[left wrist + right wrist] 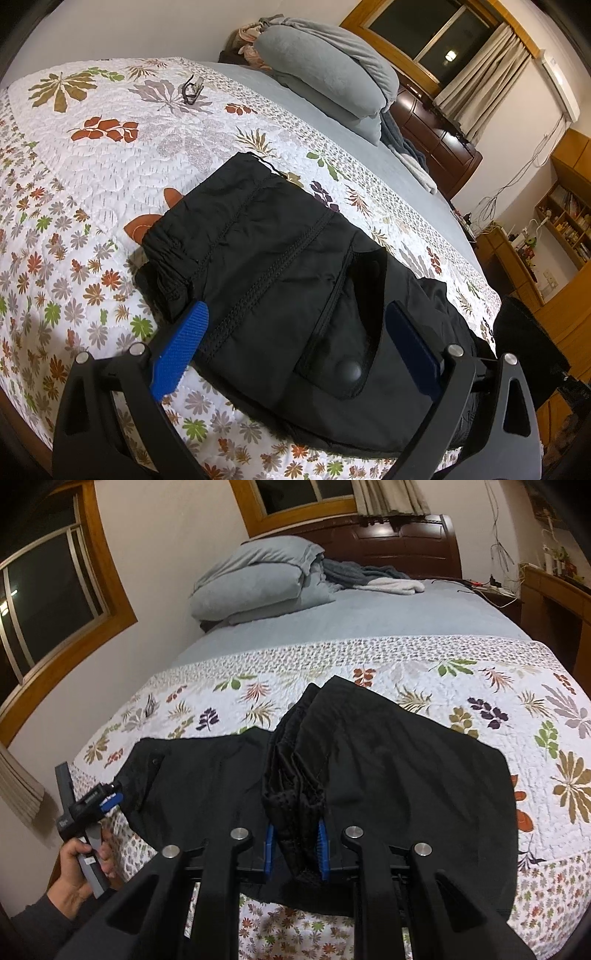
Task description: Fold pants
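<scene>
Black pants (280,258) lie across the floral quilt (92,166) near the bed's front edge, a flap pocket with a snap button (347,369) facing up. My left gripper (299,306) stands wide open, its blue pads on either side of the pocket end and not pressing on it. In the right wrist view a bunched ridge of the pants (295,768) runs up the middle of the cloth, and my right gripper (295,830) is shut on its near end. The left gripper (107,801) shows at the pants' left end, held by a hand (81,864).
Grey folded bedding and pillows (258,579) are piled at the head of the bed by a dark wooden headboard (399,539). A pair of glasses (192,88) lies on the far quilt. A wooden desk and shelves (565,218) stand beside the bed.
</scene>
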